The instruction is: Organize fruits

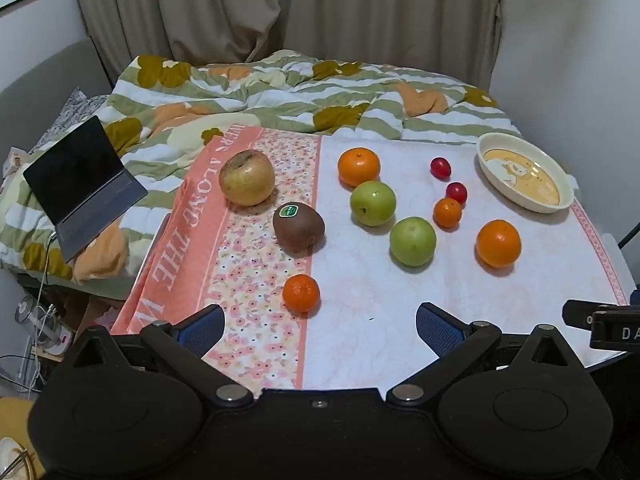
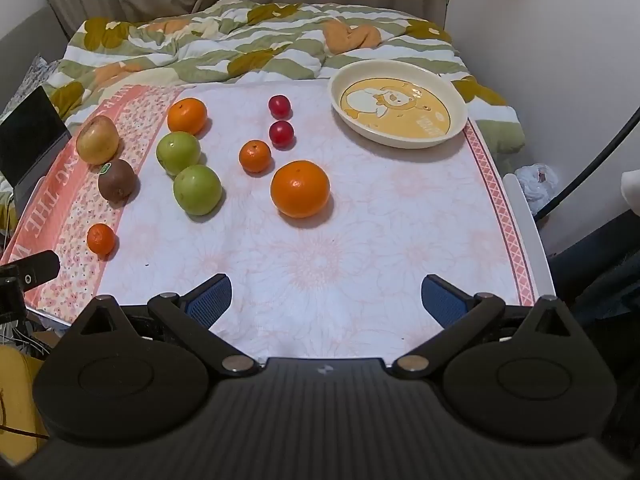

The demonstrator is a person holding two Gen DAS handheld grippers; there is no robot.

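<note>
Fruits lie on a floral tablecloth (image 1: 360,300). In the left wrist view I see a yellow apple (image 1: 247,177), a kiwi (image 1: 298,227), two green apples (image 1: 373,203) (image 1: 413,241), two big oranges (image 1: 359,167) (image 1: 498,243), two small mandarins (image 1: 301,293) (image 1: 447,212) and two cherry tomatoes (image 1: 440,168) (image 1: 456,192). An empty cream plate (image 1: 560,184) with a duck picture sits at the far right; it also shows in the right wrist view (image 2: 400,140). My left gripper (image 1: 320,326) is open and empty, near the front mandarin. My right gripper (image 2: 326,298) is open and empty, in front of the big orange (image 2: 300,189).
A bed with a flowered quilt (image 1: 280,92) lies behind the table. An open laptop (image 1: 82,184) stands on it at the left. Curtains (image 1: 280,8) hang behind. The table's white edge (image 2: 528,232) runs along the right.
</note>
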